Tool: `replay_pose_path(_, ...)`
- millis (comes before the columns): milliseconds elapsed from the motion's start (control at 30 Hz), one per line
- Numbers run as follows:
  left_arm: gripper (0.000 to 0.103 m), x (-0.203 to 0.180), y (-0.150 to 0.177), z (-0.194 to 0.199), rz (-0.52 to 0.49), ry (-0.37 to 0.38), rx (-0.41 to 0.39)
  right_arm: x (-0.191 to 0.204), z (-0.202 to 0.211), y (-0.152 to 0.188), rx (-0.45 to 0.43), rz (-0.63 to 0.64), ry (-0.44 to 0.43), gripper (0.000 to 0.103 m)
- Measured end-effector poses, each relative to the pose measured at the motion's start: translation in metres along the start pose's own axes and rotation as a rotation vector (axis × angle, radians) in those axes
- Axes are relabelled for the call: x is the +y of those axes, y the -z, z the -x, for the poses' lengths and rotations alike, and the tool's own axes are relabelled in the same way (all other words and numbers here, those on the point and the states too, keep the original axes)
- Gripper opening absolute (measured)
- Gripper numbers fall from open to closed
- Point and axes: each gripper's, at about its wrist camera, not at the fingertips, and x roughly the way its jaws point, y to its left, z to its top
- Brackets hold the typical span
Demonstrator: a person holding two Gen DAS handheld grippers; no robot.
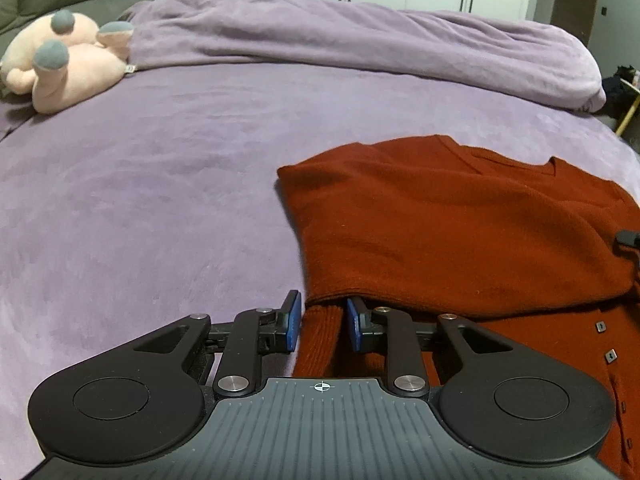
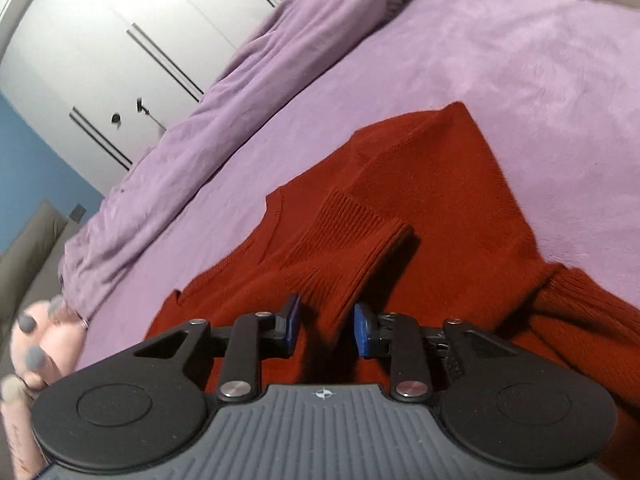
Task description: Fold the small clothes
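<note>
A rust-red knit cardigan (image 1: pixel 460 232) lies partly folded on the purple bed (image 1: pixel 160 200), with small square buttons (image 1: pixel 600 326) along its near right edge. My left gripper (image 1: pixel 323 322) is at its near left corner. A ribbed cuff (image 1: pixel 320 332) runs between the blue pads; a thin shadow separates it from the right pad, so the jaws stand open around it. In the right wrist view, a ribbed sleeve cuff (image 2: pixel 352 236) lies folded across the cardigan (image 2: pixel 440 176). My right gripper (image 2: pixel 326 322) hovers just behind the cuff, open, with fabric beneath but nothing pinched.
A pink plush toy (image 1: pixel 60 64) with grey paws lies at the far left of the bed. A rolled purple duvet (image 1: pixel 360 40) runs along the far side. White wardrobe doors (image 2: pixel 100 40) stand behind. A black gripper part (image 1: pixel 628 238) shows at the right edge.
</note>
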Motion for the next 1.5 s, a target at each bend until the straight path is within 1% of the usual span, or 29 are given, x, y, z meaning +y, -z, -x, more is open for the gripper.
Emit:
replay_pose_path(33,0.027,-0.001,0.000,-0.001,-0.005,-0.005,0.001,0.003,-0.001,-0.001,0.000,0.023,-0.002,0.006)
replay_pose_path(100,0.027,-0.003,-0.002,-0.002,-0.008,-0.016,0.002,0.021,0.003,-0.004,-0.025,0.122,0.027,0.005)
replay_pose_path(133,0.027,-0.004,-0.003,-0.003,-0.006,-0.020,0.004,0.029,0.010,-0.007,-0.073,0.162,0.021,0.005)
replay_pose_path(167,0.026,-0.005,-0.004,-0.003,-0.001,-0.022,0.006,0.032,0.022,-0.011,-0.138,0.154,-0.020,0.005)
replay_pose_path(233,0.026,-0.006,-0.006,-0.003,0.005,-0.026,0.007,0.021,0.040,-0.020,-0.222,0.023,-0.136,0.005)
replay_pose_path(267,0.026,-0.006,-0.007,-0.002,0.009,-0.023,0.006,0.013,0.046,-0.022,-0.245,-0.031,-0.148,0.005)
replay_pose_path(300,0.026,-0.006,-0.007,-0.002,0.015,-0.017,0.004,0.008,0.048,-0.020,-0.253,-0.033,-0.132,0.005)
replay_pose_path(367,0.026,-0.007,-0.007,-0.003,0.015,-0.025,0.009,0.000,0.040,-0.007,-0.214,0.054,-0.014,0.005)
replay_pose_path(400,0.026,-0.007,-0.007,-0.003,0.012,-0.028,0.012,-0.004,0.031,-0.001,-0.155,0.102,0.066,0.005)
replay_pose_path(433,0.026,-0.008,-0.007,-0.004,0.011,-0.030,0.014,-0.009,0.023,0.006,-0.100,0.116,0.112,0.005)
replay_pose_path(467,0.026,-0.008,-0.006,-0.004,0.012,-0.033,0.017,-0.017,0.017,0.011,-0.060,0.099,0.127,0.005)
replay_pose_path(533,0.027,-0.007,-0.007,-0.003,0.018,-0.032,0.021,-0.025,0.021,0.015,-0.083,0.053,0.096,0.005)
replay_pose_path(600,0.028,-0.005,-0.008,-0.004,0.032,-0.030,0.032,-0.023,0.023,0.013,-0.079,0.064,0.102,0.005)
replay_pose_path(733,0.027,-0.002,-0.010,-0.001,0.053,-0.014,0.027,-0.009,0.040,0.014,-0.180,0.180,0.095,0.005)
replay_pose_path(833,0.028,-0.003,-0.009,-0.004,0.042,-0.022,0.035,-0.007,0.037,0.011,-0.181,0.250,0.141,0.005)
replay_pose_path(933,0.035,-0.003,-0.008,-0.002,0.032,-0.028,0.037,-0.017,0.031,0.008,-0.126,0.236,0.202,0.005)
replay_pose_path(1000,0.045,0.003,-0.006,0.002,0.025,-0.028,0.050,-0.016,0.035,0.008,-0.116,0.258,0.222,0.005)
replay_pose_path(1067,0.047,0.012,-0.004,0.009,0.032,0.004,0.062,-0.009,0.045,0.005,-0.135,0.311,0.276,0.007)
replay_pose_path(1100,0.046,0.019,-0.004,0.016,0.045,0.026,0.066,-0.005,0.048,0.004,-0.155,0.327,0.301,0.015)
replay_pose_path(1133,0.046,0.026,-0.005,0.023,0.055,0.040,0.062,-0.001,0.054,0.002,-0.190,0.344,0.352,0.026)
replay_pose_path(1167,0.046,0.030,-0.007,0.029,0.056,0.048,0.051,0.002,0.060,-0.002,-0.224,0.355,0.373,0.031)
replay_pose_path(1200,0.048,0.035,-0.011,0.037,0.052,0.055,0.030,0.004,0.065,-0.004,-0.246,0.358,0.357,0.035)
replay_pose_path(1267,0.053,0.039,-0.021,0.043,0.050,0.071,-0.005,0.014,0.064,-0.010,-0.234,0.384,0.241,0.035)
replay_pose_path(1300,0.055,0.038,-0.027,0.042,0.042,0.088,-0.016,0.021,0.058,-0.010,-0.192,0.420,0.170,0.039)
replay_pose_path(1333,0.056,0.034,-0.033,0.039,0.029,0.102,-0.019,0.031,0.048,-0.009,-0.127,0.475,0.111,0.051)
replay_pose_path(1367,0.057,0.029,-0.039,0.033,0.010,0.120,-0.014,0.043,0.035,-0.005,-0.071,0.555,0.070,0.054)
replay_pose_path(1400,0.057,0.022,-0.046,0.023,-0.009,0.147,-0.006,0.051,0.026,-0.001,-0.067,0.630,0.059,0.054)
replay_pose_path(1467,0.057,0.011,-0.054,0.003,-0.027,0.182,0.022,0.065,0.005,0.006,-0.070,0.781,0.109,0.060)
replay_pose_path(1500,0.058,0.006,-0.059,-0.011,-0.033,0.201,0.053,0.066,-0.003,0.006,-0.046,0.807,0.104,0.063)
